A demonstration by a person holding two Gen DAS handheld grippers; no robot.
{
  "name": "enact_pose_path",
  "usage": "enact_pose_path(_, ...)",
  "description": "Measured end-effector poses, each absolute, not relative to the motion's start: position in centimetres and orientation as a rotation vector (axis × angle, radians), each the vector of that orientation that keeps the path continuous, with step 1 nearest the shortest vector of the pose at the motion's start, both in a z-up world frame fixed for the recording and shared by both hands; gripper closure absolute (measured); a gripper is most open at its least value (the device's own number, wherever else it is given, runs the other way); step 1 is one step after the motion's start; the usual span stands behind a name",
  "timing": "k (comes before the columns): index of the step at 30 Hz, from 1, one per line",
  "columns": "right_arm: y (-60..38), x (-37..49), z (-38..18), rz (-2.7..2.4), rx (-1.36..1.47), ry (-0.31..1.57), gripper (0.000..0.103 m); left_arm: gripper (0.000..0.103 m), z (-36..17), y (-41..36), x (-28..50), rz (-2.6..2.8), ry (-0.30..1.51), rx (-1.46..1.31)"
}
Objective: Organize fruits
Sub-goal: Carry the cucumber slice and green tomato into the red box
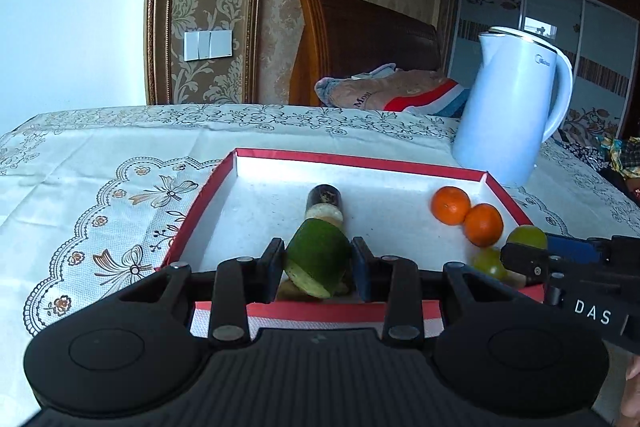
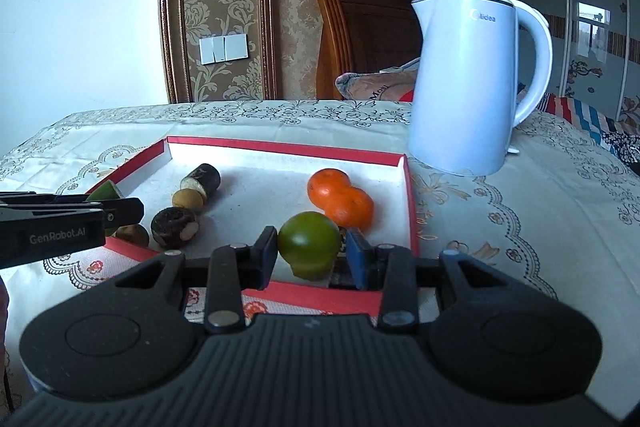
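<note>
Red-rimmed tray [image 2: 408, 195]: fruit sorting.
Left gripper [image 1: 319, 263] pinching green cucumber piece [image 1: 318, 255]; right gripper [image 2: 312, 253] clamping green tomato [image 2: 308, 241].

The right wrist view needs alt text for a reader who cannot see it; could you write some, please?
The right gripper closes around a green fruit inside a red-rimmed tray, beside two oranges. A white kettle stands behind on the tablecloth.

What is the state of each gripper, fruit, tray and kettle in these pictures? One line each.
Left gripper: shut on green cut piece.
Right gripper: shut on green round fruit.
Two oranges: touching, resting in tray.
Red tray: open, on tablecloth.
White kettle: upright, lid closed, beside tray.
</note>
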State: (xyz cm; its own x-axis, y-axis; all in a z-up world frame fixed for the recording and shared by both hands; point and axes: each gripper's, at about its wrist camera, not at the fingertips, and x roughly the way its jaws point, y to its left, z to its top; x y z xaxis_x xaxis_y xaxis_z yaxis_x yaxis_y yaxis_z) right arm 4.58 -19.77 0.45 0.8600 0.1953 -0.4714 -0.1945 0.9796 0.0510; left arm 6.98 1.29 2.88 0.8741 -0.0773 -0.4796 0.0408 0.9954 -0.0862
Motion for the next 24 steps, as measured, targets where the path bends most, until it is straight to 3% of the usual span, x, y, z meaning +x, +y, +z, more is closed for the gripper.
enact_pose_path(24,-15.2,10.7,-0.3,0.188,0.004,0.537,0.068,0.068,1.8,3.1,10.9,0.032,0.539,-0.072)
